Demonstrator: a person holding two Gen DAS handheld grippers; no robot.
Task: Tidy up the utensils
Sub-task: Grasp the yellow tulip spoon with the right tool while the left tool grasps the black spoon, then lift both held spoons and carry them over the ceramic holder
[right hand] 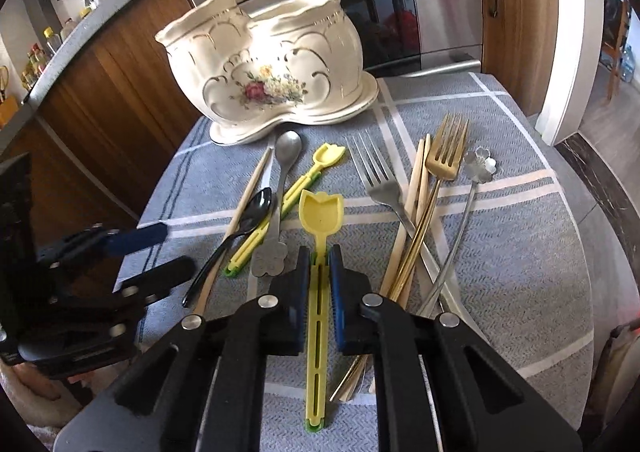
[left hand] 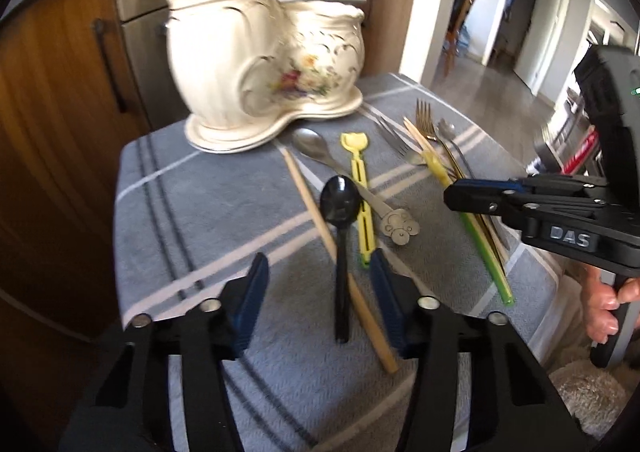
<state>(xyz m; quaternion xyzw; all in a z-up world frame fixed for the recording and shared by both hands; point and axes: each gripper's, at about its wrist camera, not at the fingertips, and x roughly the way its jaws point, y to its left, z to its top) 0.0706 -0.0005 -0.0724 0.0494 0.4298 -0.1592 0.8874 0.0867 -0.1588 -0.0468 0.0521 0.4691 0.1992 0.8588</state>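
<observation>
Your right gripper (right hand: pixel 319 252) grips a yellow tulip stick (right hand: pixel 320 236) by its stem, jaws closed on it, in front of the holder (right hand: pixel 272 68) and above the cloth (right hand: pixel 520 252). Your left gripper (left hand: pixel 318 272) hangs with jaws wide apart over the black spoon (left hand: pixel 340 212), which lies on the cloth in front of the holder beside a chopstick (left hand: pixel 320 220).

Glazed, glossy ceramic holder (right hand: pixel 272 72) on woven grey cloth (right hand: pixel 520 252); matt yellow plastic spoon (right hand: pixel 320 252), glossy black plastic spoon (left hand: pixel 340 212), brushed steel fork (right hand: pixel 380 180), polished gold-toned fork (right hand: pixel 444 156), pale wooden chopsticks (right hand: pixel 416 188).
</observation>
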